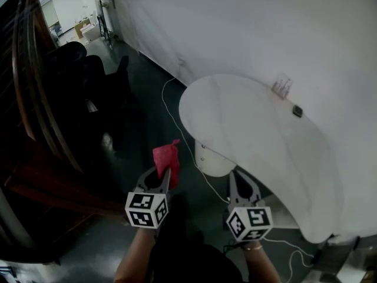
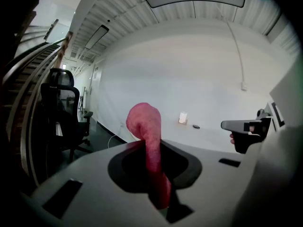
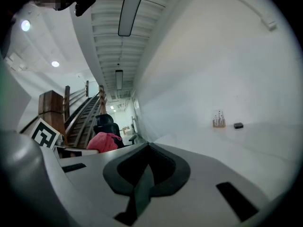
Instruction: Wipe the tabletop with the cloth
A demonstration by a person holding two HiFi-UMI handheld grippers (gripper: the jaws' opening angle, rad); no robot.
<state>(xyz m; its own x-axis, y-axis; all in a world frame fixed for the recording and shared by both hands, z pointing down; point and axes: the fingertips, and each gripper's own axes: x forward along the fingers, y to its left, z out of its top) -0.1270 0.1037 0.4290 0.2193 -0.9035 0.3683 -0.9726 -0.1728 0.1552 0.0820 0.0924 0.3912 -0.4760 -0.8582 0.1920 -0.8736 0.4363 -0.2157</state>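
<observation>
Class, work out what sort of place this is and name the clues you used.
Likely an office-type hall: a black swivel chair, a wooden staircase and a white round table by a plain wall.

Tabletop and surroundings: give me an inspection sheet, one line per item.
Surface: white tabletop, bare apart from two small things at its far edge.
Job's things: red cloth, held above the dark floor, left of the table, not touching it.
Clutter: small clear holder; small dark object.
Grippers: left gripper shut on the cloth; right gripper shut, empty.
Cables: white cable on the floor, passing the table base.
Surroundings: black office chair, wooden staircase, white wall.
</observation>
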